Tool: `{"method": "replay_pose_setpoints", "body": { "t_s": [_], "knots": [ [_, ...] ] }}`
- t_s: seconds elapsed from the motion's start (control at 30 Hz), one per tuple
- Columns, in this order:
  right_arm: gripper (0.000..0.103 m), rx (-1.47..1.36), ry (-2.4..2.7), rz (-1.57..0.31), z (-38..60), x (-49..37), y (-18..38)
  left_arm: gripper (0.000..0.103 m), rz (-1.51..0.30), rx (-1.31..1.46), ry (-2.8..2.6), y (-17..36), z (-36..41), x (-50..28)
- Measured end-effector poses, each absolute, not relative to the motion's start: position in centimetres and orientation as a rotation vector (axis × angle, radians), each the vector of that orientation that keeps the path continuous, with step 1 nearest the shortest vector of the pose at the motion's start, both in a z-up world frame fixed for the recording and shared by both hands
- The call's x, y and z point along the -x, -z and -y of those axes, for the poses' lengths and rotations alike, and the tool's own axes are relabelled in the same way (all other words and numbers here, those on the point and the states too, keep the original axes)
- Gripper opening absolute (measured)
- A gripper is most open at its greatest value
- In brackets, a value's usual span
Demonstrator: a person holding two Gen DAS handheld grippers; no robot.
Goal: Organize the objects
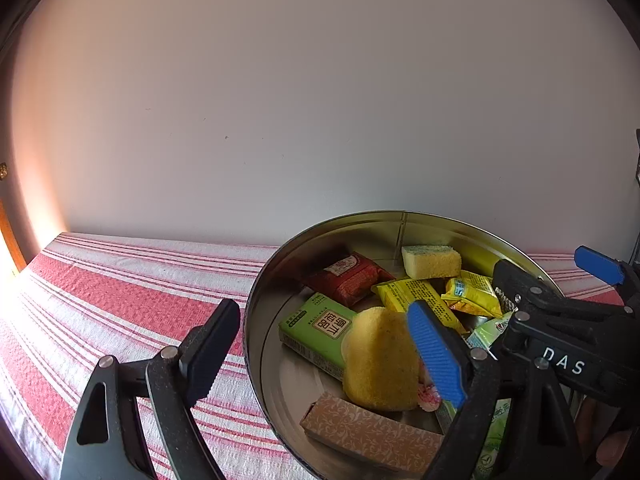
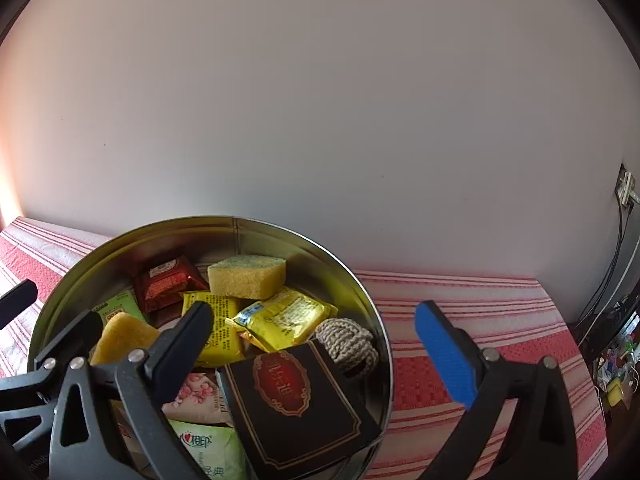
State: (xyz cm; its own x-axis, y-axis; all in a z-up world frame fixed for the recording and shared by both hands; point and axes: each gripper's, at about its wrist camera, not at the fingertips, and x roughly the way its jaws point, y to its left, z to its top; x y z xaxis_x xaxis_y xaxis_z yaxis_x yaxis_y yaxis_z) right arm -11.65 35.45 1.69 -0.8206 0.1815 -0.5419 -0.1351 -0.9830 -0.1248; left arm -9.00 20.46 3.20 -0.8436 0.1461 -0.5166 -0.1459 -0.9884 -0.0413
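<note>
A round metal tin (image 1: 256,308) (image 2: 372,320) sits on a red-and-white striped cloth (image 1: 120,300). It holds a yellow sponge (image 1: 380,360), a second sponge block (image 2: 248,276), a green box (image 1: 316,328), a red packet (image 2: 168,284), yellow packets (image 2: 284,316), a tan patterned box (image 1: 372,436), a black box (image 2: 296,400) and a knitted grey item (image 2: 348,340). My left gripper (image 1: 324,356) is open over the tin's left rim. My right gripper (image 2: 320,348) is open over the tin's right side, holding nothing; it also shows in the left wrist view (image 1: 552,284).
A plain white wall (image 2: 320,120) stands right behind the table. Cables and a wall socket (image 2: 624,188) are at the far right, with clutter (image 2: 616,368) below the table's right edge. Striped cloth (image 2: 480,320) lies right of the tin.
</note>
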Motion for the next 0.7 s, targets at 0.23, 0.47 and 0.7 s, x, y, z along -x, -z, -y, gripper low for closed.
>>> {"method": "replay_pose_setpoints", "body": {
  "t_s": [0.23, 0.47, 0.7],
  "knots": [
    [0.103, 0.748, -2.852, -0.015, -36.0, 9.7, -2.0, 0.087, -0.060, 0.803, -2.898, -2.6, -20.6, 8.3],
    [0.103, 0.648, -2.850, -0.122, -36.9, 7.4, -2.0, 0.087, -0.069, 0.806, -2.898, -2.5, -20.7, 8.0],
    [0.103, 0.592, -2.840, -0.214, -37.6, 5.9, -1.7, 0.087, -0.092, 0.784, -2.906, -2.5, -20.7, 7.4]
  ]
}}
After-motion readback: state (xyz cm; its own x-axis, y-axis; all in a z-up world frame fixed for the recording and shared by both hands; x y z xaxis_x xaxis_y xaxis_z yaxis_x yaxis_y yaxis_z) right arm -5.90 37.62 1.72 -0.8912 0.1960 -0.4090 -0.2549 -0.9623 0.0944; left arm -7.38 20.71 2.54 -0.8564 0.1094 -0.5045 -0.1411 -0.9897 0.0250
